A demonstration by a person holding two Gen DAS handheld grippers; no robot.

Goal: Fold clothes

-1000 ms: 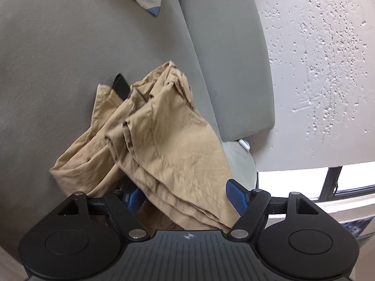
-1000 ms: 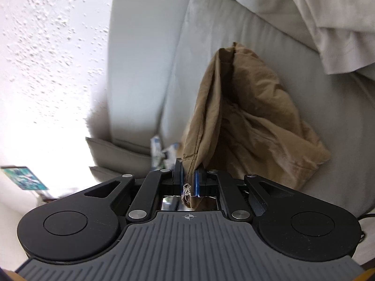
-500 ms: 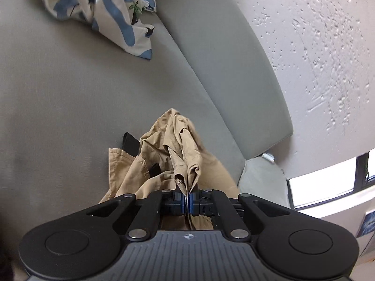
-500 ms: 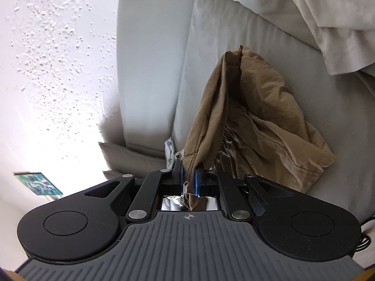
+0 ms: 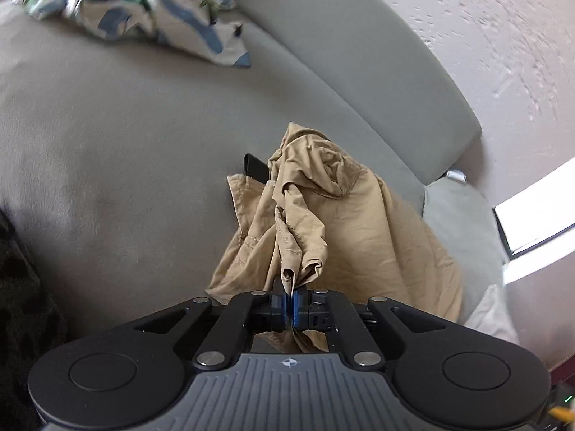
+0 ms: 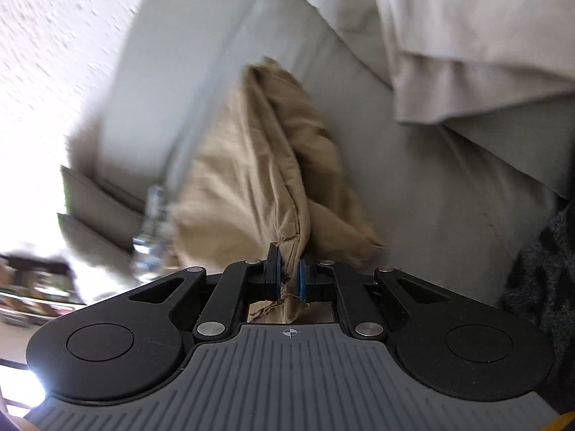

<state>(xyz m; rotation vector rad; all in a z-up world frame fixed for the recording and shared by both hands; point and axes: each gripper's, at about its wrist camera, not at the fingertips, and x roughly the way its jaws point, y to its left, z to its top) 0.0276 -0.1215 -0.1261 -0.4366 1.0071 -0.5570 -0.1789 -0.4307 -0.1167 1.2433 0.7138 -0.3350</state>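
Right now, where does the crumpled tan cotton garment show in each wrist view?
Left wrist: tan garment centre to lower right, heaped on the grey sofa seat, edge pinched in the left hand-held gripper.
Right wrist: centre, edge pinched in the right hand-held gripper.
Shared landmark: grey sofa back cushion.

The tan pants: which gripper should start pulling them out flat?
Probably the left. The left gripper pinches a bunched edge of the tan pants with bare grey sofa beside it. The right gripper also grips them, but a beige cloth lies close.
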